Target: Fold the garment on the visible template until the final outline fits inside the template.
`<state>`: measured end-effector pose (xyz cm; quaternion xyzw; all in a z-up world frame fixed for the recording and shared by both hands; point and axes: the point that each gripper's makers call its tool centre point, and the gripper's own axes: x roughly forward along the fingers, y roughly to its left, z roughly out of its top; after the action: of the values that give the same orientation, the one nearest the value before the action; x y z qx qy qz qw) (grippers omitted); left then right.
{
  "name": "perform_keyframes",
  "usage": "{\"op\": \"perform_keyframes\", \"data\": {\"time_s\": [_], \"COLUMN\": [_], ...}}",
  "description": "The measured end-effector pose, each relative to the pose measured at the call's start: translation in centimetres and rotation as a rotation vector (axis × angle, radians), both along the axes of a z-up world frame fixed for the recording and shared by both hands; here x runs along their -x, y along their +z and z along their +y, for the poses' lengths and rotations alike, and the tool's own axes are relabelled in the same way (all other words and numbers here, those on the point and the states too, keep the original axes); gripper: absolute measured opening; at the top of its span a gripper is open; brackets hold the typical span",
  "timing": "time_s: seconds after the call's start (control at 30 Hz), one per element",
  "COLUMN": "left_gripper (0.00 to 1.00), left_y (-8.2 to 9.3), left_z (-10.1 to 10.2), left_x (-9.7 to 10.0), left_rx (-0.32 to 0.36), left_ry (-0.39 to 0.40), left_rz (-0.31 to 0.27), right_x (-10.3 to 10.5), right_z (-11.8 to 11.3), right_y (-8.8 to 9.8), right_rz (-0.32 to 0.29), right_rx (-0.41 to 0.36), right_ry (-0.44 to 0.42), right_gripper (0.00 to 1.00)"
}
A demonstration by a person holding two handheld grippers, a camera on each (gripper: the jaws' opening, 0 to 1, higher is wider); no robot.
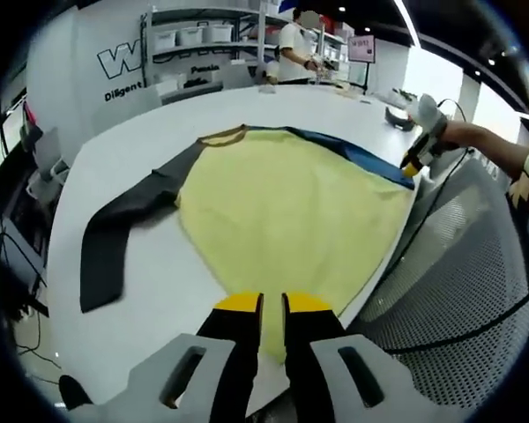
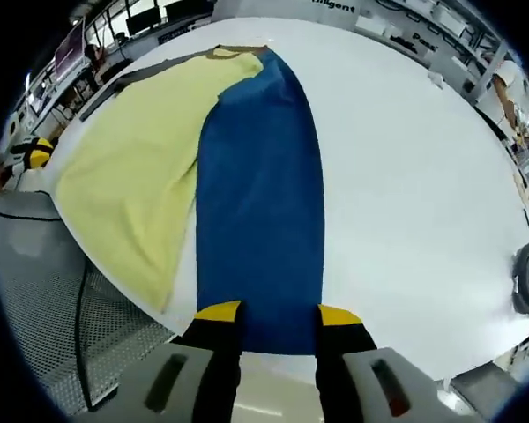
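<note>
A yellow garment (image 1: 282, 211) lies spread on the white table (image 1: 141, 273). It has a brown collar (image 1: 225, 136), a dark grey sleeve (image 1: 123, 229) stretched to the left and a blue sleeve (image 2: 260, 194). My left gripper (image 1: 272, 304) sits at the garment's near hem by the table edge, its jaws drawn close with yellow cloth between them. My right gripper (image 2: 279, 314) stands open, one jaw on each side of the blue sleeve's cuff end. In the left gripper view the right gripper (image 1: 420, 154) is held by a hand at the table's far right edge.
Grey perforated flooring (image 1: 458, 282) with a black cable (image 1: 423, 220) runs beside the table. Shelves with white bins (image 1: 194, 40) and a person (image 1: 295, 48) stand at the back. A grey object (image 2: 522, 278) lies near the table's right edge. The left gripper (image 2: 31, 157) shows at the left.
</note>
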<state>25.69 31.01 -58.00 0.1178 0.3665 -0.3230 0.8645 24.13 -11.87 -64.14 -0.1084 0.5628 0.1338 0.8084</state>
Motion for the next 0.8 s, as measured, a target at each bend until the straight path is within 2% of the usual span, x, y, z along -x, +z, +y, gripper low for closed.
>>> {"op": "perform_keyframes", "data": {"time_s": [0.13,0.27,0.37,0.4,0.43,0.47,0.5,0.53,0.57,0.63,0.7,0.73,0.8], "left_gripper": [0.07,0.07,0.07,0.07,0.07,0.07,0.07,0.07,0.07,0.06,0.06,0.05,0.04], "left_y": [0.3,0.3,-0.1,-0.1,-0.1,-0.1,-0.1,-0.1,0.0,0.1,0.1,0.2,0.6], "left_z": [0.0,0.0,-0.1,-0.1,-0.3,-0.5,-0.6,-0.6,-0.6,-0.6,-0.3,-0.1,0.2], "left_x": [-0.3,-0.4,-0.4,-0.4,-0.4,-0.3,-0.2,-0.1,-0.1,-0.2,-0.3,-0.4,-0.7], "left_rx": [0.006,0.001,0.014,0.016,0.021,0.021,0.021,0.019,0.020,0.025,0.022,0.010,0.000], "left_ry": [0.014,0.017,0.036,0.036,0.037,0.030,0.026,0.024,0.023,0.024,0.028,0.024,0.015], "left_rz": [-0.009,-0.012,0.004,0.004,0.005,0.006,0.006,0.005,0.004,0.003,0.003,0.002,-0.018], "right_x": [0.1,0.0,0.0,-0.2,-0.7,-1.1,-1.0,-0.8,-0.9,-1.7,-1.9,-2.8,-3.2], "right_z": [0.1,0.2,0.7,0.6,0.3,-1.8,-0.5,-0.6,-0.6,-0.9,-0.5,-0.6,-1.2], "right_y": [0.0,-0.1,-0.1,-0.1,-0.2,-0.1,-0.2,-0.2,-0.2,-0.1,0.6,1.7,2.6], "right_rz": [0.003,0.060,0.072,0.058,0.021,-0.013,-0.005,0.003,-0.002,-0.055,-0.077,-0.145,-0.180], "right_rx": [-0.008,0.014,0.023,0.029,0.048,0.176,0.100,0.087,0.082,0.010,-0.076,-0.094,-0.089], "right_ry": [-0.001,0.001,0.006,-0.005,-0.009,0.003,0.056,-0.011,-0.009,-0.091,-0.153,-0.179,-0.211], "right_gripper": [0.26,0.25,0.17,0.08,0.00,0.00,0.00,0.00,0.00,0.00,0.00,0.00,0.00]}}
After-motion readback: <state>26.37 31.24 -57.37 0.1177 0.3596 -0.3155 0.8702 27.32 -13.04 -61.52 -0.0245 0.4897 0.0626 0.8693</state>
